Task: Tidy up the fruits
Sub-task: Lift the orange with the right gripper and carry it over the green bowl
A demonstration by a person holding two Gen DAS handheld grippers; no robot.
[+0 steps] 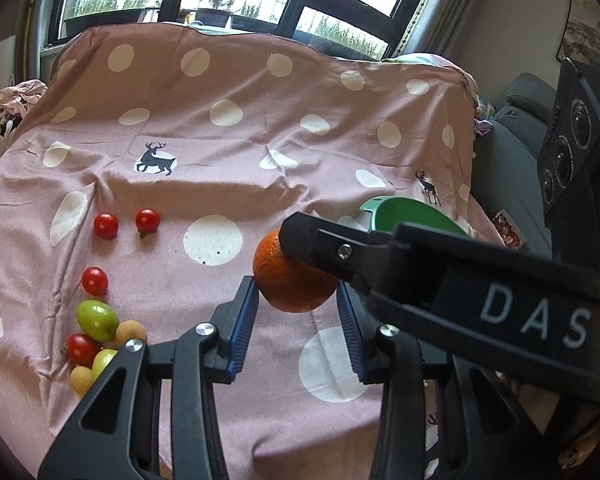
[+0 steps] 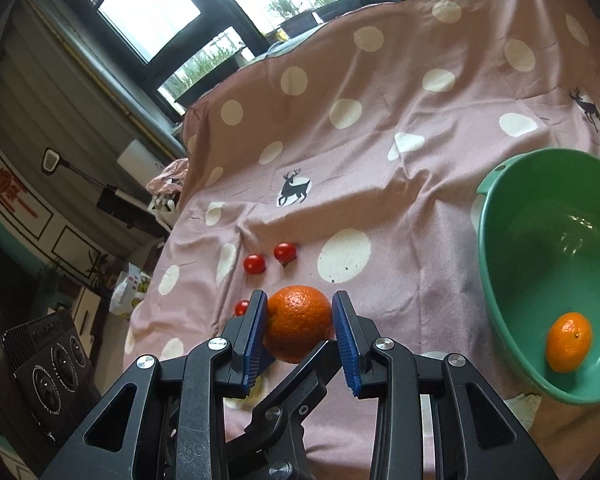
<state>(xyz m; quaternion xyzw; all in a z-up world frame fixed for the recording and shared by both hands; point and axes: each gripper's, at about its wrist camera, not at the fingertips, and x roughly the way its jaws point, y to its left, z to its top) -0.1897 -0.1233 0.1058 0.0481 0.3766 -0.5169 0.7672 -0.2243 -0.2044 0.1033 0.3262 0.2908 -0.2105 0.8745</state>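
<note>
A large orange (image 1: pixel 290 280) (image 2: pixel 298 322) is held above the pink dotted cloth (image 1: pixel 228 152). My right gripper (image 2: pixel 300 320) is shut on it, its blue pads touching both sides. My left gripper (image 1: pixel 298 312) is open just below the orange, and its pads stand a little apart from it. The right gripper's black body (image 1: pixel 440 280) crosses the left wrist view. A green bowl (image 2: pixel 496 264) (image 1: pixel 412 210) at the right holds a small orange (image 2: pixel 569 342). Cherry tomatoes (image 1: pixel 106 225), green fruits (image 1: pixel 96 318) and tan round fruits (image 1: pixel 131 331) lie at the left.
A window runs along the far edge of the cloth. A grey seat (image 1: pixel 516 152) stands to the right of the table. Bags and clutter (image 2: pixel 132 284) lie on the floor at the left.
</note>
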